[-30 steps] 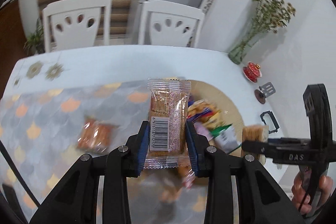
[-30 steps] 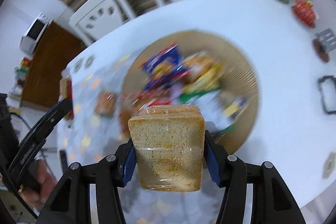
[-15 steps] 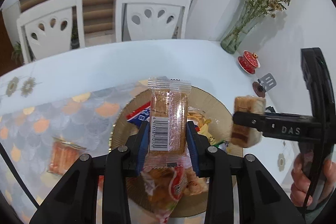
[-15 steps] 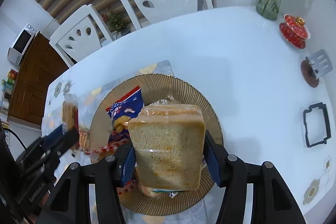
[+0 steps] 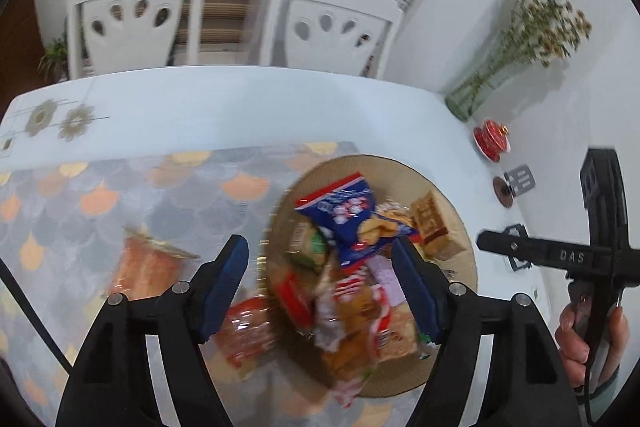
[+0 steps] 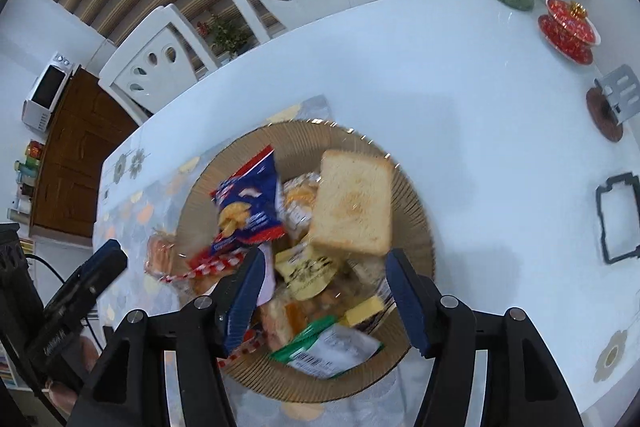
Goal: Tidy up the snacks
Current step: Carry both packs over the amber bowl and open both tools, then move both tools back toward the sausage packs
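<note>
A round woven tray (image 5: 400, 171) (image 6: 304, 139) on the table holds a pile of snack packets, with a blue chip bag (image 5: 344, 215) (image 6: 248, 207) on top. A wrapped bread slice (image 6: 352, 207) lies on the pile's right side; it shows in the left wrist view (image 5: 430, 223) too. My left gripper (image 5: 320, 291) is open and empty above the tray's near left. My right gripper (image 6: 324, 295) is open and empty above the tray's near edge. Two orange packets (image 5: 146, 263) (image 5: 248, 327) lie on the patterned mat left of the tray.
A patterned placemat (image 5: 120, 195) lies under the tray. A glass vase with flowers (image 5: 480, 91), a red lidded cup (image 6: 568, 27), a coaster with a metal piece (image 6: 608, 111) and a black frame (image 6: 616, 219) stand at the table's right. Two white chairs (image 5: 332, 23) stand behind the table.
Both grippers opened. The left let go of its barcode-labelled packet and the right let go of the wrapped bread slice, which now lies on the tray's pile.
</note>
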`<state>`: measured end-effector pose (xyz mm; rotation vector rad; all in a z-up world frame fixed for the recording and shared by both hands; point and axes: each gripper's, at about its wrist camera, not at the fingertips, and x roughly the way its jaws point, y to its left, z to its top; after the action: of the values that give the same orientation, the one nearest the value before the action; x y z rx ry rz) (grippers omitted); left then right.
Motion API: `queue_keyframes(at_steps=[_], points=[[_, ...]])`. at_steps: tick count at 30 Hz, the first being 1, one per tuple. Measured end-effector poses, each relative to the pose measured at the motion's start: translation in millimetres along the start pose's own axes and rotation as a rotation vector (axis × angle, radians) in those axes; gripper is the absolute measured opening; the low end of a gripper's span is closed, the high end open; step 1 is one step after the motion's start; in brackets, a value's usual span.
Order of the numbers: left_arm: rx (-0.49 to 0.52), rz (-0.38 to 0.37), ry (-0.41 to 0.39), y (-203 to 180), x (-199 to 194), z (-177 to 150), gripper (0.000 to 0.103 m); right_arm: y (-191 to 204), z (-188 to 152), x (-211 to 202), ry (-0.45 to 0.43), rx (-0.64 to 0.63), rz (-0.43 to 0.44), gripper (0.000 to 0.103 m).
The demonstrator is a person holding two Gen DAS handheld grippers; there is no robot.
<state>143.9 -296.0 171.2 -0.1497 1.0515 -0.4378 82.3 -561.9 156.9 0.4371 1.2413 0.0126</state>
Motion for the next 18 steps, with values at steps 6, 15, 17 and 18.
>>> queue_keyframes(at_steps=[6,15,17,18], points=[[-0.028,0.075,-0.043,45,-34,-1,0.072,30,-15,-6,-0.016,-0.039,0.063,0.061],[-0.063,0.139,-0.080,93,-76,-13,0.072,96,-46,-1,0.010,-0.114,0.110,0.061],[-0.074,0.148,-0.067,106,-77,-17,0.072,109,-53,1,0.017,-0.130,0.119,0.061],[-0.083,0.145,-0.055,113,-77,-19,0.072,117,-58,2,0.018,-0.142,0.122,0.061]])
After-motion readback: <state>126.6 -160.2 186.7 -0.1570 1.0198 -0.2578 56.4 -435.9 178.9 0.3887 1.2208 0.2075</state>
